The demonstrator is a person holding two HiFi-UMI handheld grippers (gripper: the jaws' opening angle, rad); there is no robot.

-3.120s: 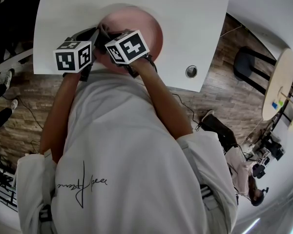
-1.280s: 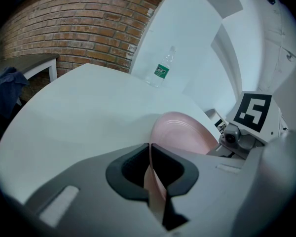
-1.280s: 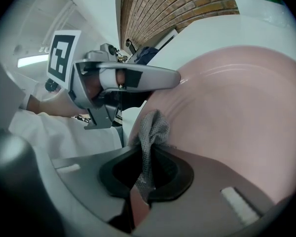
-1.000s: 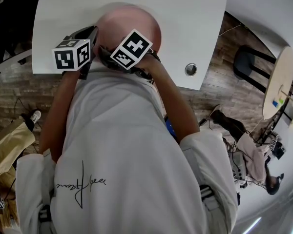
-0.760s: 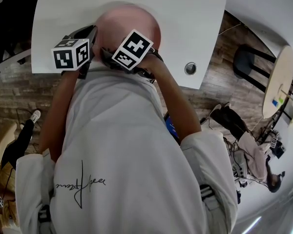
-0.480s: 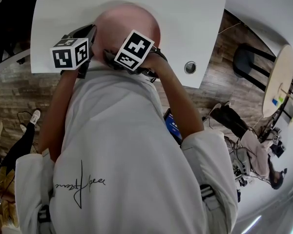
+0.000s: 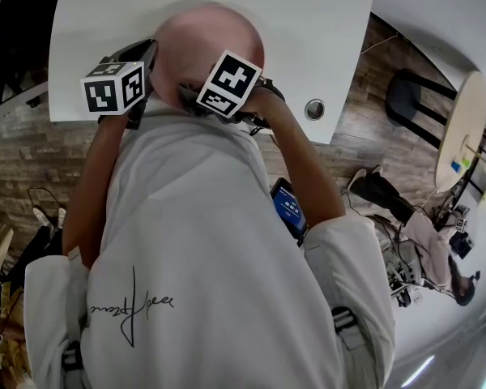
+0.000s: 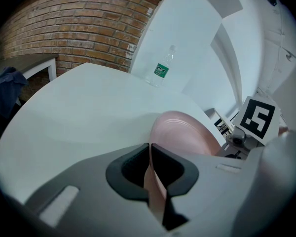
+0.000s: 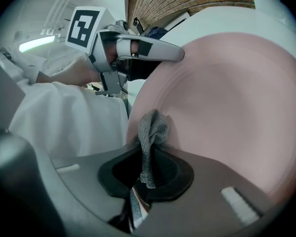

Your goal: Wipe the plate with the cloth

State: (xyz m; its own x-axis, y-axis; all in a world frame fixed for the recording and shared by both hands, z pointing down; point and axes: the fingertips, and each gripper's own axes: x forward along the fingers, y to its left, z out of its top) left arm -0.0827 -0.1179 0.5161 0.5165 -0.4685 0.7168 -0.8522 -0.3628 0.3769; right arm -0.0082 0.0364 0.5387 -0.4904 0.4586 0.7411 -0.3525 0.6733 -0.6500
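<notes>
My left gripper (image 8: 152,174) is clamped on the rim of the pink plate (image 9: 227,102), with its 2 jaws closed on the thin edge. In the head view the plate is at the near edge of the white table (image 7: 308,14), just in front of the person's chest. My right gripper (image 9: 144,179) pinches a grey mesh cloth (image 9: 151,130) between its jaws. The bunched end of the cloth pokes out past the jaws and touches the plate's face close to the rim. From the right gripper view, the left gripper meets the plate at the opposite rim. A clear bottle (image 8: 162,69) with a green label stands well beyond the plate; I cannot tell whether it is on the table.
</notes>
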